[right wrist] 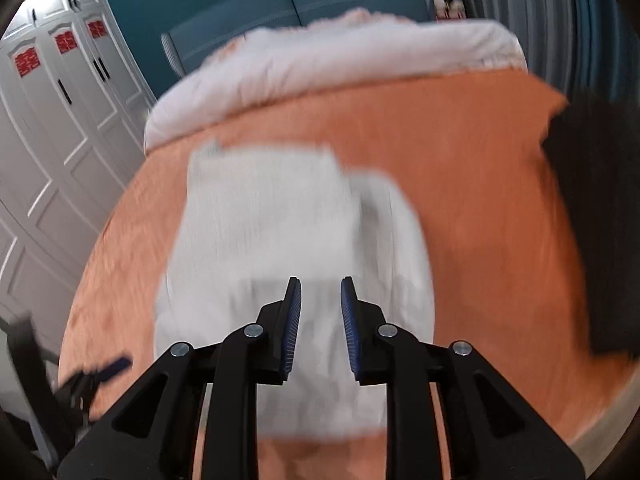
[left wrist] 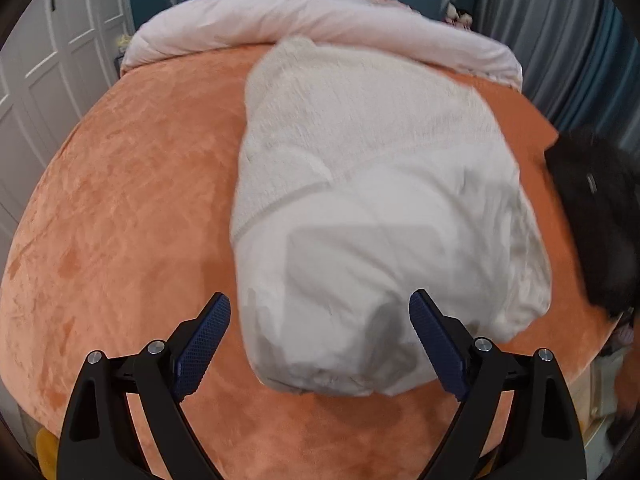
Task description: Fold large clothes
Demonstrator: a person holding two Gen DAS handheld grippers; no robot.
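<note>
A large white garment (left wrist: 360,200), folded into a thick bundle, lies on the orange bedspread (left wrist: 120,220). Its far half looks fleecy and its near half smooth. My left gripper (left wrist: 320,294) hovers over the bundle's near end, open wide, and its blue pads (left wrist: 204,344) stand clear of the cloth on either side. The right wrist view is blurred. In it my right gripper (right wrist: 321,280) hangs above the near part of the garment (right wrist: 280,220). Its jaws stand a narrow gap apart with nothing between them.
A pink duvet (left wrist: 320,20) is bunched across the head of the bed. A dark garment (left wrist: 596,220) lies at the bed's right edge. White wardrobes (right wrist: 52,120) stand to the left and grey curtains (left wrist: 540,40) to the right. The bedspread (right wrist: 480,200) shows bare orange around the bundle.
</note>
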